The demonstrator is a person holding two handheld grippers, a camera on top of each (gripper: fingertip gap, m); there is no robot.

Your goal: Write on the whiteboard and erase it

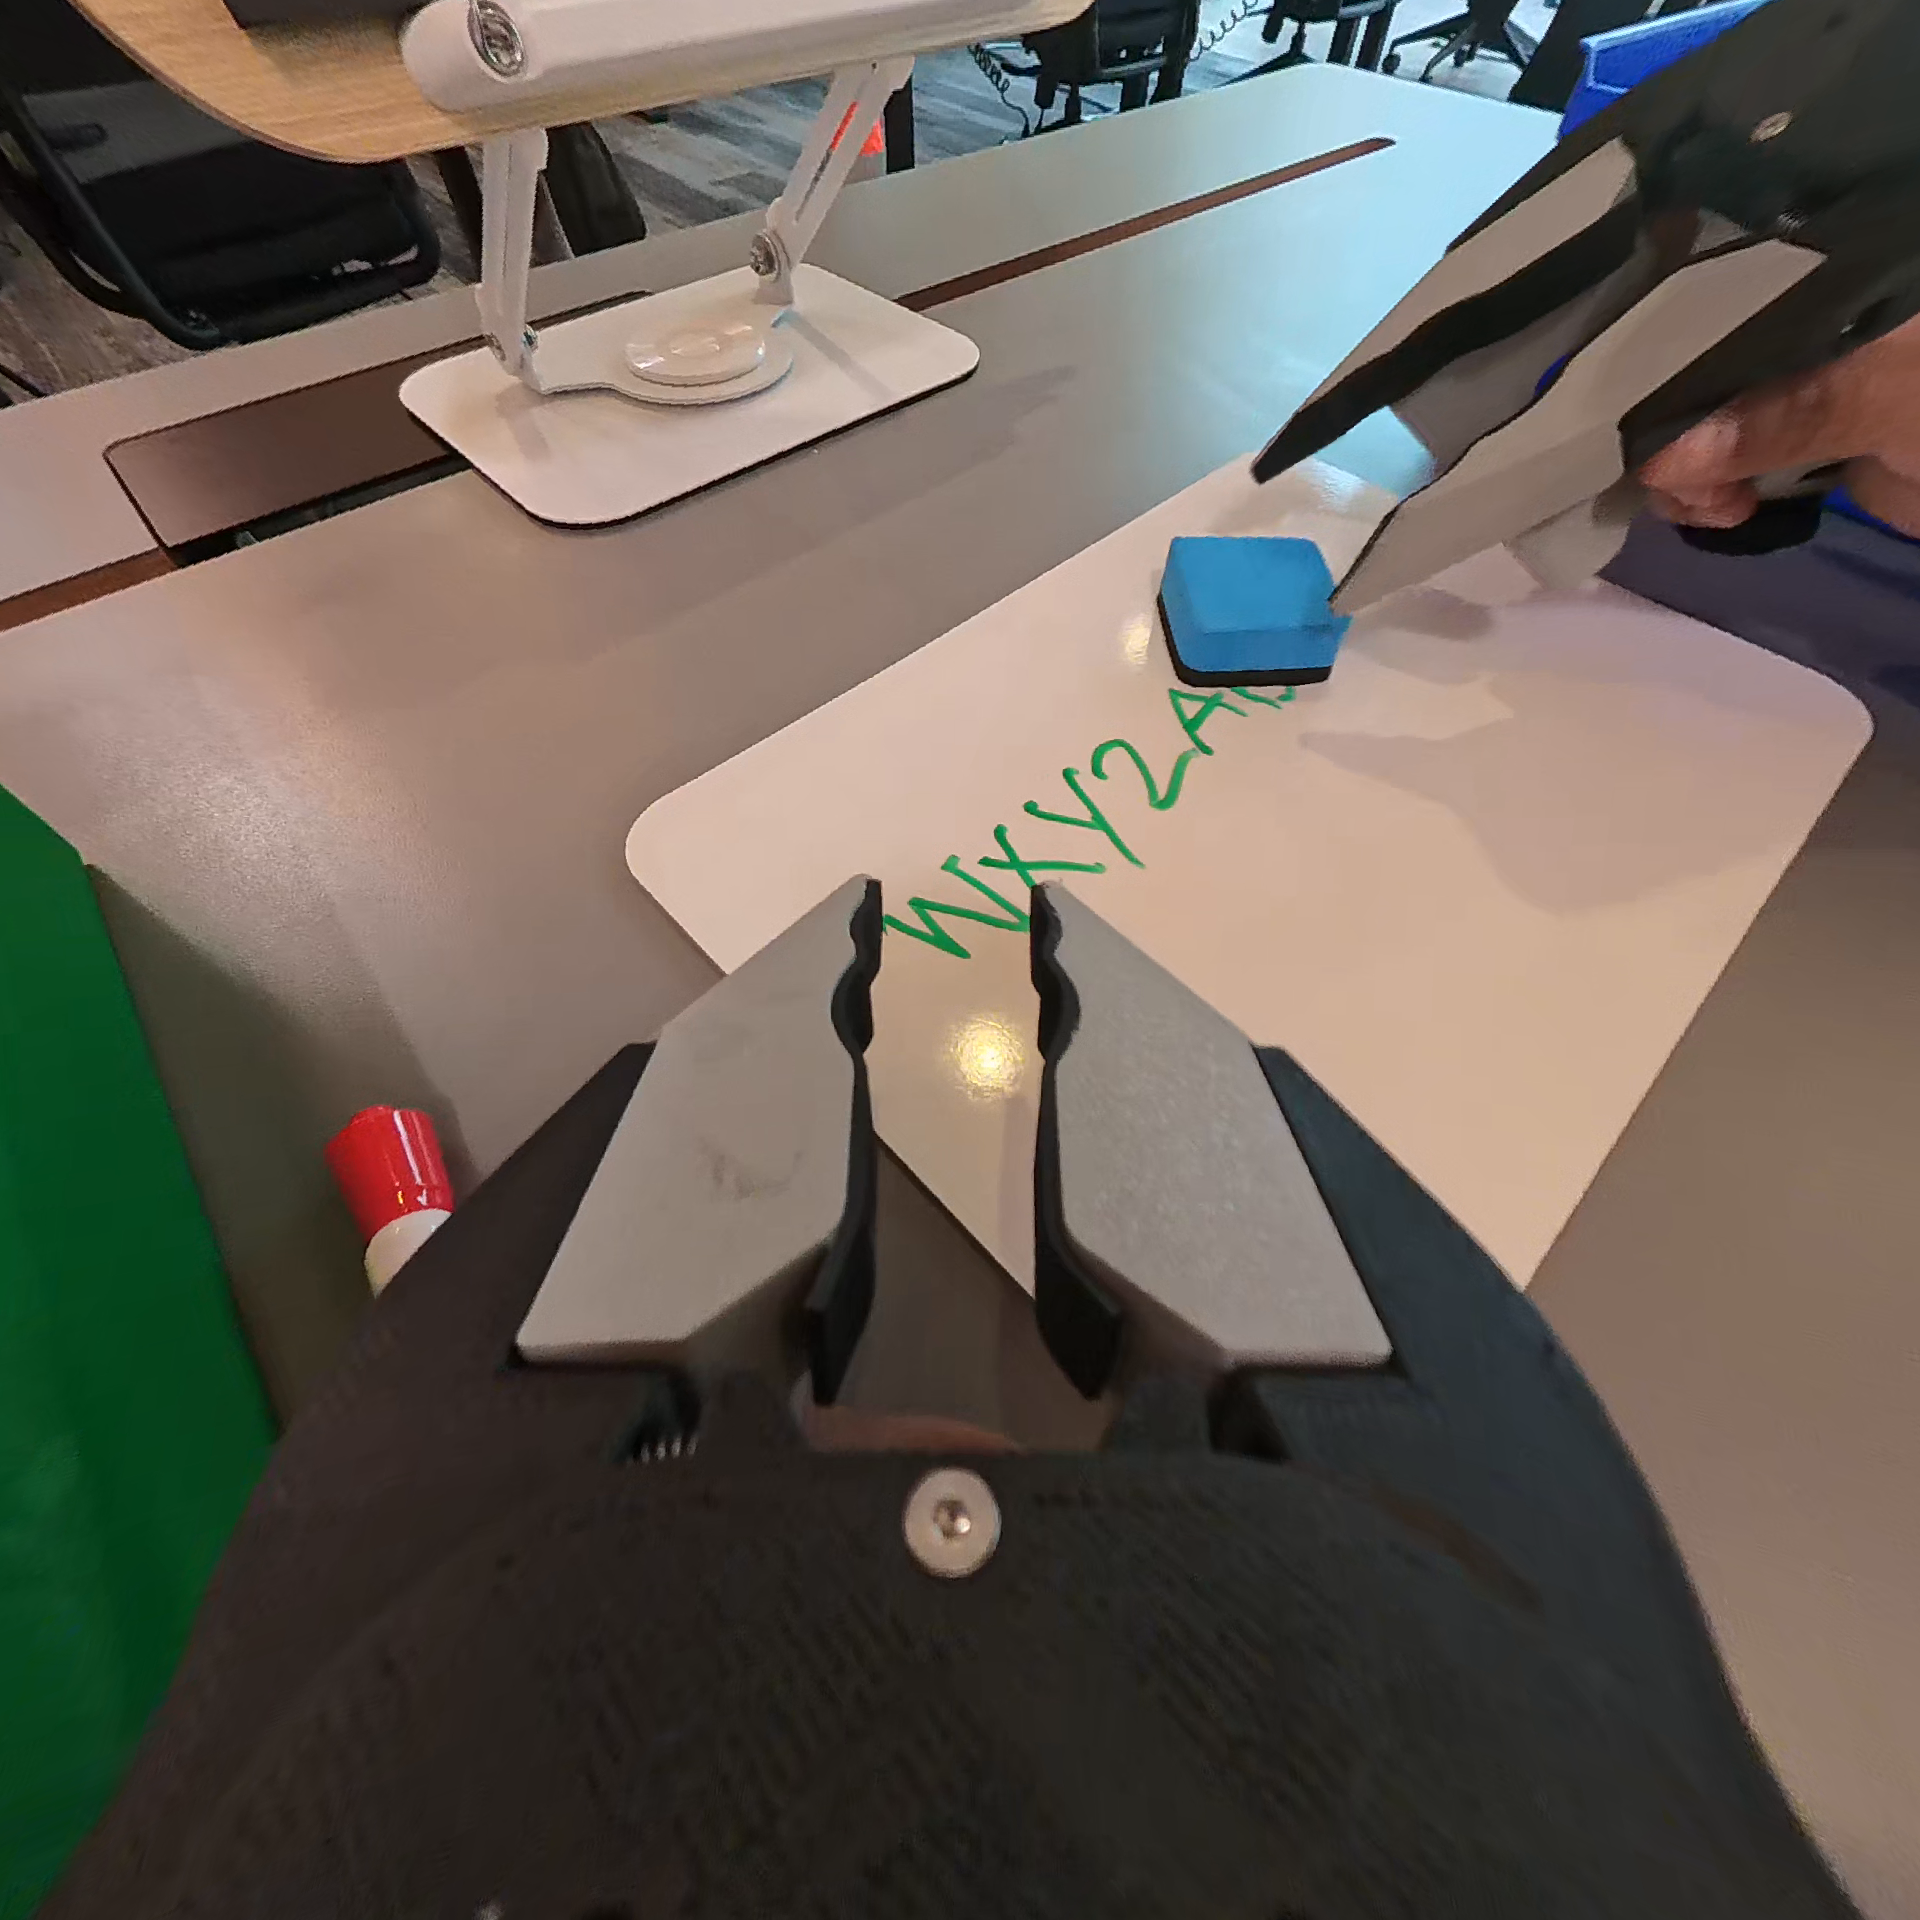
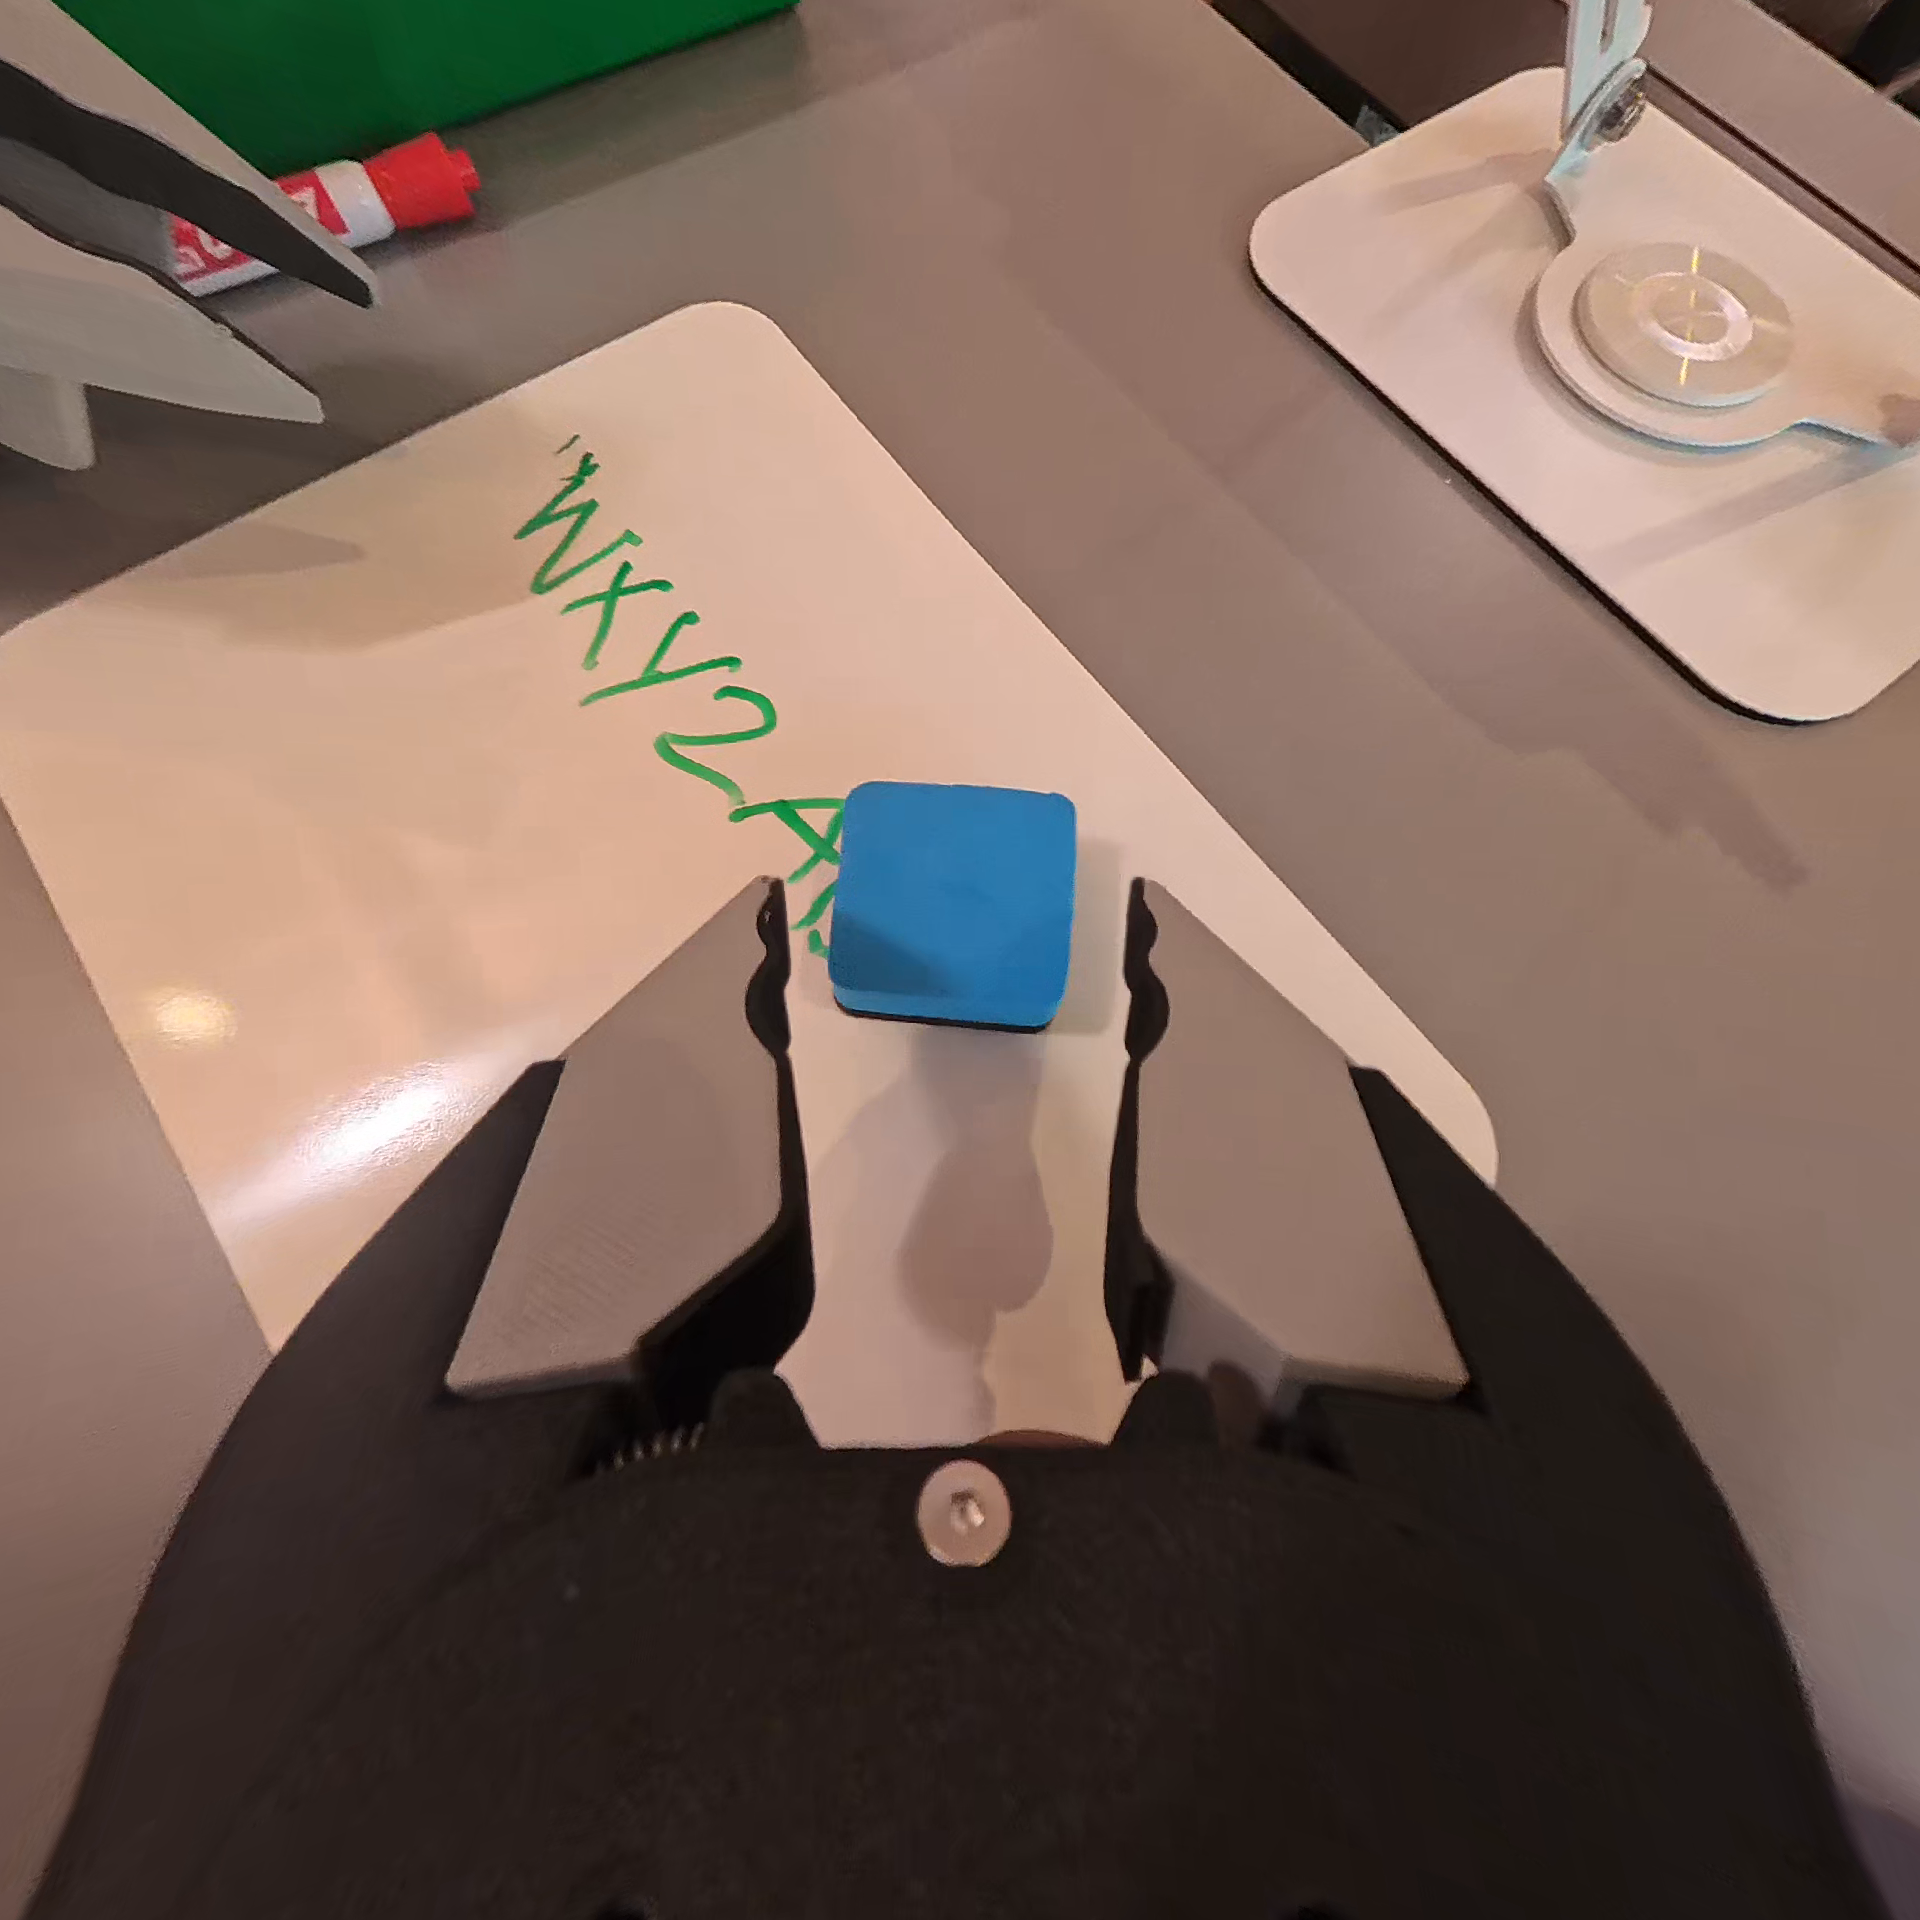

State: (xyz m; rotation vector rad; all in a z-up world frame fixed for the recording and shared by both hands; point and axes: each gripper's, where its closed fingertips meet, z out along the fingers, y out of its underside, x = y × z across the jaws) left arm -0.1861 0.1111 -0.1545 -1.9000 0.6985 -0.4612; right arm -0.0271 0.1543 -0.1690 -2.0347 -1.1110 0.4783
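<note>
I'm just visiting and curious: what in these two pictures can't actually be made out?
- Red-capped marker: its body is hidden behind the left tool in the left wrist view, and crossed by that tool's finger in the right wrist view.
- Green writing: its end is covered by the blue eraser in both views.
- Green object: cut off by the frame edge in both views.
- White stand: its top is cut off.

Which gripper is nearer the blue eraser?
Right. The right gripper straddles the blue eraser, jaws open; the left gripper sits at the writing's far end.
</note>
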